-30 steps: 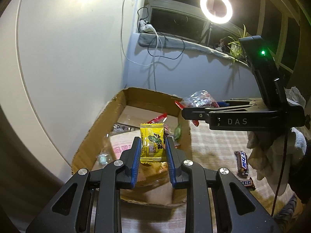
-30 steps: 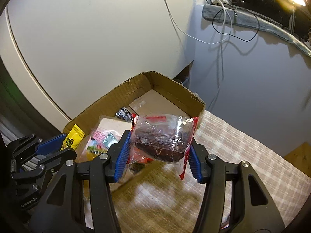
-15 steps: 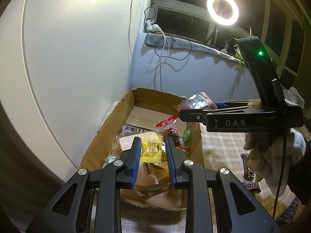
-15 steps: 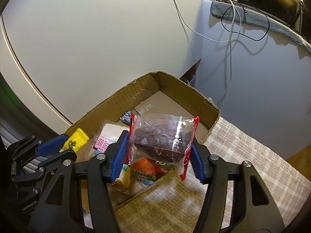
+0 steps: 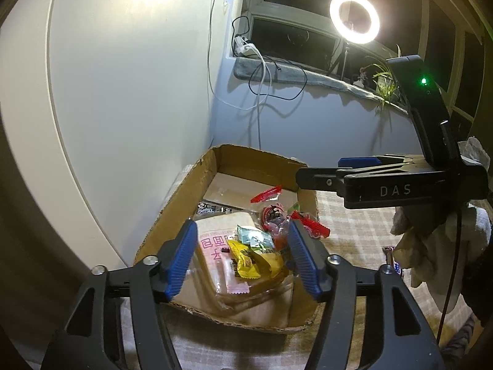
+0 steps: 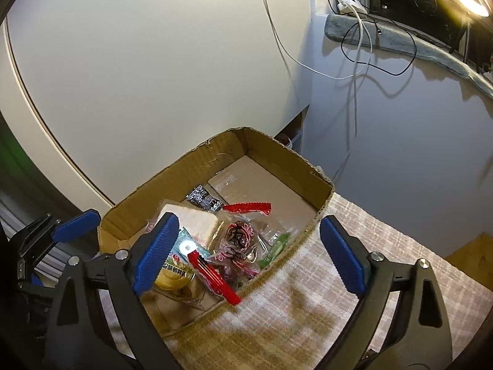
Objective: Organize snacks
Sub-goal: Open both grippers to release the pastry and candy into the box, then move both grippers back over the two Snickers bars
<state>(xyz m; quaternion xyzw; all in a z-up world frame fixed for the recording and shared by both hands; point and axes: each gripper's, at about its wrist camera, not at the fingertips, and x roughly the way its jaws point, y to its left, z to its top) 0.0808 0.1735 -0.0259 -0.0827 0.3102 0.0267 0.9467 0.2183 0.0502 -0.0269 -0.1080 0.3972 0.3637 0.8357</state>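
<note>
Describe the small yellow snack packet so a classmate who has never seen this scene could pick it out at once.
Find the open cardboard box by the white wall. Near its front, on the large pink-printed bread pack, lies the yellow packet. It is the only opaque bright-yellow wrapper, with dark print.

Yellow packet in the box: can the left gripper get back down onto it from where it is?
Probably yes. The left gripper is open right above the yellow packet, which lies on top of the pile in the cardboard box. The right gripper is open alongside, not between them.
</note>
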